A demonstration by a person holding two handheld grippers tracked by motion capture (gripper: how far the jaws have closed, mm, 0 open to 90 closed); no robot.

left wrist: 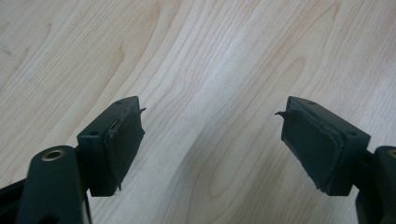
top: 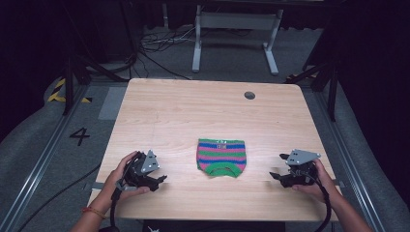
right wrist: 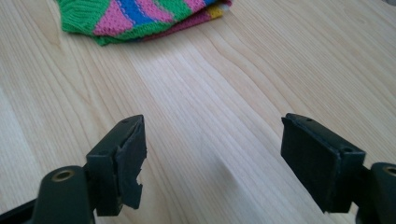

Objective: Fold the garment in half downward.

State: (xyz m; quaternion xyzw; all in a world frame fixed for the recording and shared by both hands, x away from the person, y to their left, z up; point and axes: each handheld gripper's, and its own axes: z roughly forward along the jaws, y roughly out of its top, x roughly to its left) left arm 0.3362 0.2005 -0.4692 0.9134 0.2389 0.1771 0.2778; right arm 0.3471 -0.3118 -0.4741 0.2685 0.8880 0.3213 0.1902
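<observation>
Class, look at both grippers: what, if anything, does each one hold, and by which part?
Nothing is held. The left gripper and the right gripper both stand open over bare table, apart from the folded striped knit garment lying between them.

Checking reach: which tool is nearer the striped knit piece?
Right, slightly. The right tool sits off the striped knit piece's right edge; the left tool lies farther off its left edge.
</observation>
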